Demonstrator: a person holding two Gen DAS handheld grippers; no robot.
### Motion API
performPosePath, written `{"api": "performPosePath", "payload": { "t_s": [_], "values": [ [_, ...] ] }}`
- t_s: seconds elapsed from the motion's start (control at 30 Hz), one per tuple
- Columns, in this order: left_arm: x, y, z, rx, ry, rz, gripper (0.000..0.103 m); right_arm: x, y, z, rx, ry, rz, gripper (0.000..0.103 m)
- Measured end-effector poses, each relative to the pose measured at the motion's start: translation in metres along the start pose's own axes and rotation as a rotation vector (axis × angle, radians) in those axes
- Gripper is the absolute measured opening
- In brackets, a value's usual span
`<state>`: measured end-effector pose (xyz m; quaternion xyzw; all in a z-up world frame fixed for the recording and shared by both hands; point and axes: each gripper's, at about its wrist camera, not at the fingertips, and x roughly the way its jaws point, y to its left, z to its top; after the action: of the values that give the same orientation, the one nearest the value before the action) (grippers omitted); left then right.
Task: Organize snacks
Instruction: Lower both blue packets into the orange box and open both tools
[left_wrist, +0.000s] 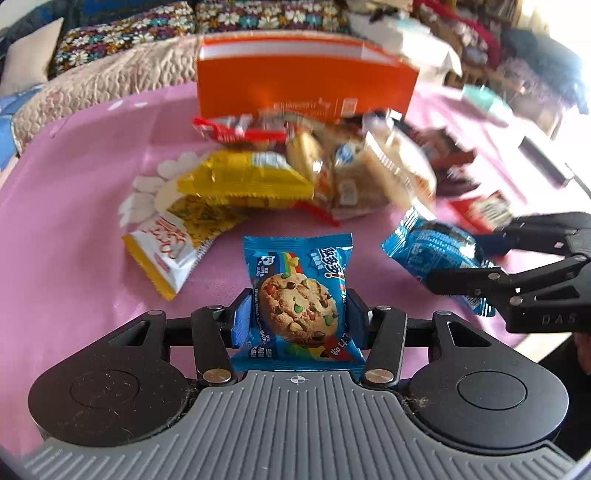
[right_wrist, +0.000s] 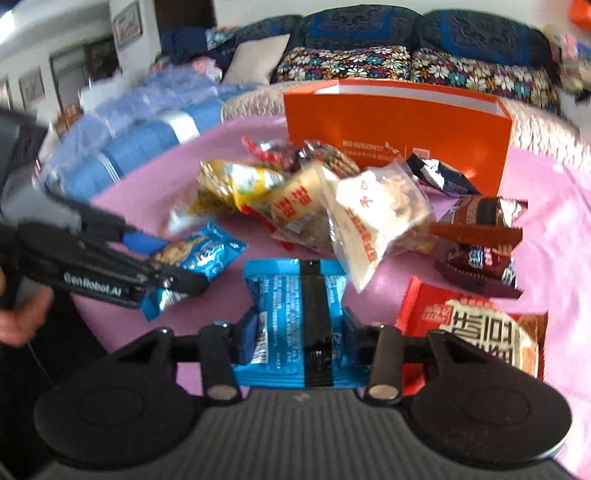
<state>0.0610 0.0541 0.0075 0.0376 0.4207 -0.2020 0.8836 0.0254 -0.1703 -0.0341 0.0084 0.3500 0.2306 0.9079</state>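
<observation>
On the pink table (left_wrist: 74, 229), the orange box (left_wrist: 306, 88) stands beyond both fingers. The left gripper (left_wrist: 297, 314) holds a blue cookie packet (left_wrist: 295, 295). The right gripper (right_wrist: 295, 328) holds another blue packet (right_wrist: 295, 314).

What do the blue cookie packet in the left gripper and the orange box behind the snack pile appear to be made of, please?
Blue cookie packet: probably thin plastic film, glossy; it shows printed artwork, crimped end seals and sheen.
Orange box: likely cardboard, matte orange outside and white inside; flat stiff walls with straight folded edges.

Motion blur smears the heaped foil and clear-plastic snack packets (left_wrist: 332, 166), leaving their print unreadable. The open orange cardboard box (right_wrist: 399, 125) hides its inside behind its front wall. The red packet with white lettering (right_wrist: 476, 328) is partly covered by the right tool's arm.
</observation>
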Motion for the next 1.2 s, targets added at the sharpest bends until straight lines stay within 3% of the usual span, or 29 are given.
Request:
{"api": "performPosePath", "payload": {
  "t_s": [0.1, 0.2, 0.27, 0.43, 0.6, 0.73, 0.9, 0.97, 1.03, 1.2],
  "values": [
    [-0.027, 0.007, 0.008, -0.019, -0.045, -0.044, 0.028, -0.017, -0.007, 0.003, 0.124, -0.026, 0.108, 0.044],
    [-0.038, 0.017, 0.033, -0.039, -0.084, -0.067, 0.028, -0.029, -0.019, 0.019, 0.185, -0.061, 0.131, 0.044],
    [-0.038, 0.024, 0.058, -0.054, -0.12, -0.06, 0.028, -0.031, -0.031, 0.042, 0.185, -0.099, 0.096, 0.045],
    [-0.02, 0.031, 0.136, -0.059, -0.225, -0.022, 0.028, -0.016, -0.066, 0.126, 0.14, -0.243, -0.105, 0.045],
    [0.036, 0.031, 0.219, -0.111, -0.216, -0.042, 0.028, 0.034, -0.1, 0.196, 0.121, -0.312, -0.217, 0.045],
    [0.091, 0.027, 0.259, -0.087, -0.197, -0.012, 0.028, 0.078, -0.122, 0.217, 0.123, -0.304, -0.257, 0.045],
    [0.15, 0.028, 0.276, -0.09, -0.151, 0.023, 0.028, 0.122, -0.138, 0.223, 0.087, -0.252, -0.284, 0.046],
    [0.162, 0.033, 0.274, -0.108, -0.138, 0.014, 0.035, 0.133, -0.14, 0.223, 0.087, -0.221, -0.294, 0.053],
    [0.163, 0.038, 0.273, -0.131, -0.142, 0.022, 0.054, 0.134, -0.14, 0.221, 0.088, -0.223, -0.289, 0.058],
    [0.13, 0.045, 0.265, -0.158, -0.207, 0.034, 0.059, 0.109, -0.129, 0.225, 0.081, -0.304, -0.291, 0.076]
  ]
}}
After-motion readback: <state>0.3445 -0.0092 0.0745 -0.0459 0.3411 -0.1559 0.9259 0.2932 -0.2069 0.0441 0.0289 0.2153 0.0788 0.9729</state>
